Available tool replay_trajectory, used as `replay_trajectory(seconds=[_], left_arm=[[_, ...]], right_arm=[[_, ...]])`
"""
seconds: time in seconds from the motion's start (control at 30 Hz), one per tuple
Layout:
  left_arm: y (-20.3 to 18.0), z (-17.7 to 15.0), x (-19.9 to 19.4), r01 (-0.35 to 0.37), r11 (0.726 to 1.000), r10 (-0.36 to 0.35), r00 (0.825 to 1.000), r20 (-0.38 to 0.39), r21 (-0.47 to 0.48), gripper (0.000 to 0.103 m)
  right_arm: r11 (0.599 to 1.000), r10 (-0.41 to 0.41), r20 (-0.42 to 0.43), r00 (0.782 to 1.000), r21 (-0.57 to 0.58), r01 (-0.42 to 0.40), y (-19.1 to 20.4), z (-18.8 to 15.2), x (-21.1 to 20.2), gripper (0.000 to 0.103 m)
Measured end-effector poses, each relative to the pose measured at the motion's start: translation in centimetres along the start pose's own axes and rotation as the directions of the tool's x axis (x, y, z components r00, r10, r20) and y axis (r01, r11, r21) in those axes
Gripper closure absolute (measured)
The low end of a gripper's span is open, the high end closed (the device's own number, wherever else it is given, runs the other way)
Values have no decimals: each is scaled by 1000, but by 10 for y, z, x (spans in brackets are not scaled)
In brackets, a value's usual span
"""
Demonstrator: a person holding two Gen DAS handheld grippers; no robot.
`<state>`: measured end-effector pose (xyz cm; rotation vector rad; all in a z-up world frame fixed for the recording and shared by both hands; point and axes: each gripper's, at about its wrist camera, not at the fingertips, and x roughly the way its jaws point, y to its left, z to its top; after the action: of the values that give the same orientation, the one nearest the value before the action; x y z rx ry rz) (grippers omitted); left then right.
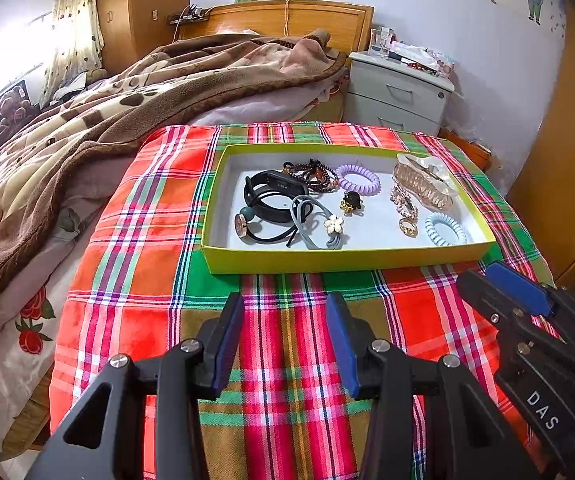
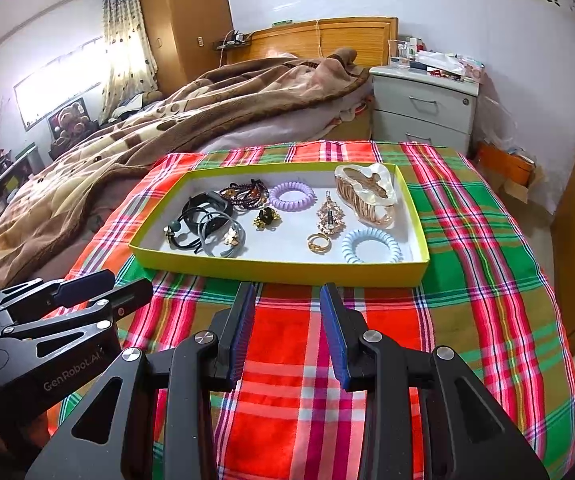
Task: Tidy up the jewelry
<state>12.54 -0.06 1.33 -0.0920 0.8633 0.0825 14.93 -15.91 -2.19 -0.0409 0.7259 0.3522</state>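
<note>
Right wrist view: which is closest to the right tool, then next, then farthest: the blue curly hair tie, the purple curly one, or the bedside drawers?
From the right tool:
1. Blue curly hair tie, tray's near right corner.
2. Purple curly hair tie, toward tray's back.
3. Bedside drawers, beyond the tray, beside the bed.

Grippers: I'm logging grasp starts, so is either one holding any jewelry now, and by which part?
Nothing is held. The left gripper and right gripper are both open and empty, short of the yellow tray.

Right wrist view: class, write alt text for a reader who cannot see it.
A yellow-green tray of jewelry sits on a plaid cloth, holding a purple coil hair tie, blue coil hair tie, gold ring and large hair claw. The open right gripper points at it, empty; the left gripper is alongside.
</note>
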Motion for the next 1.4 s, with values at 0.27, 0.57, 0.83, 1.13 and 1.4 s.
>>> replay_trajectory(seconds=[0.27, 0.57, 0.83, 1.13, 1.4], left_arm=[[4, 0, -2, -10, 1000, 10, 1000, 4, -12, 59], [5, 1, -4, -17, 1000, 17, 1000, 6, -9, 59], [7, 2, -5, -17, 1000, 18, 1000, 14, -12, 59], [7, 2, -3, -20, 1000, 20, 1000, 9, -16, 59], [7, 2, -4, -27, 1000, 27, 1000, 14, -16, 59]], right_arm=[[1000, 1, 3, 1000, -6, -1, 4, 1, 0, 68], [1000, -4, 5, 1000, -1, 4, 4, 1, 1, 68], [1000, -3, 9, 1000, 2, 3, 3, 1, 0, 68], [1000, -5, 11, 1000, -1, 5, 4, 1, 0, 68], [1000, -5, 9, 1000, 2, 5, 4, 1, -1, 68]])
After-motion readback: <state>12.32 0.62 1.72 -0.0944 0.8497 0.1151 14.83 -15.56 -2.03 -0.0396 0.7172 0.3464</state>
